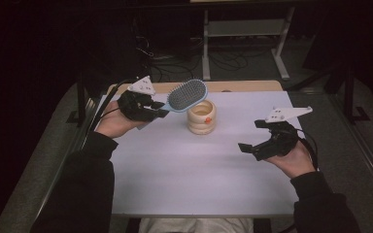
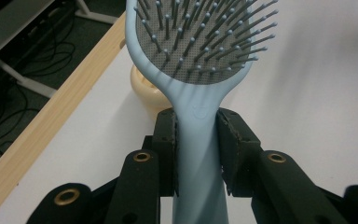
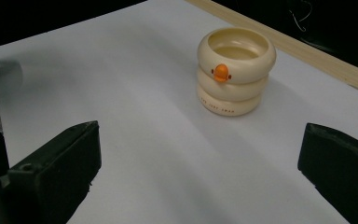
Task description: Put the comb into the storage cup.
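1. The hairbrush (image 2: 200, 51) — pale blue, bristles up — hangs in the air above the back of the white table (image 1: 194, 170), its head over the cream holder (image 1: 201, 116).
2. It looks light, stiff plastic; the smooth handle may twist or slip, and the bristles are no place to grip.
3. The left gripper (image 2: 196, 140) pinches the handle just below the head — a sound spot.
4. The right gripper (image 1: 258, 136) hovers wide and empty, well apart from the holder.
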Motion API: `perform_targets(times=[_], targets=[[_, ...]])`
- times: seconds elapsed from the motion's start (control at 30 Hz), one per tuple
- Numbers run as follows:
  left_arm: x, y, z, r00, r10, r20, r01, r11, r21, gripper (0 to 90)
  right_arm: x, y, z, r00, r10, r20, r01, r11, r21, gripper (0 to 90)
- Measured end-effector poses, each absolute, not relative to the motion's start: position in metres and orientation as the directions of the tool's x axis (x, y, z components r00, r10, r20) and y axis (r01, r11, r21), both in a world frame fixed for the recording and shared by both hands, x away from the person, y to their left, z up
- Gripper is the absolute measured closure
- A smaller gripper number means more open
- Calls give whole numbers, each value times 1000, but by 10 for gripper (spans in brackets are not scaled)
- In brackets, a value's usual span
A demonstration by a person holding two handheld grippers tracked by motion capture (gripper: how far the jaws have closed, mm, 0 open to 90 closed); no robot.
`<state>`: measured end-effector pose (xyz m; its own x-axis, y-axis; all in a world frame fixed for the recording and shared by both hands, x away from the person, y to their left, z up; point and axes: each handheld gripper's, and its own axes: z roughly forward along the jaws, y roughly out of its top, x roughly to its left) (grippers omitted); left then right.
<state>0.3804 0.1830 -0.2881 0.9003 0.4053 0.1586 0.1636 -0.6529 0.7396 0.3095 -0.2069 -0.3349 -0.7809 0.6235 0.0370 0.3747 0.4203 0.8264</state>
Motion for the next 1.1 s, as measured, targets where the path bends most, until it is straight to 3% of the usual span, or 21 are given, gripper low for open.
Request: perform_targets(times=[1.1], targets=[[378,154,-307,921,345,179,94,-645,758,699,365,-180,-282,-804,584,113,378,354,856,0]])
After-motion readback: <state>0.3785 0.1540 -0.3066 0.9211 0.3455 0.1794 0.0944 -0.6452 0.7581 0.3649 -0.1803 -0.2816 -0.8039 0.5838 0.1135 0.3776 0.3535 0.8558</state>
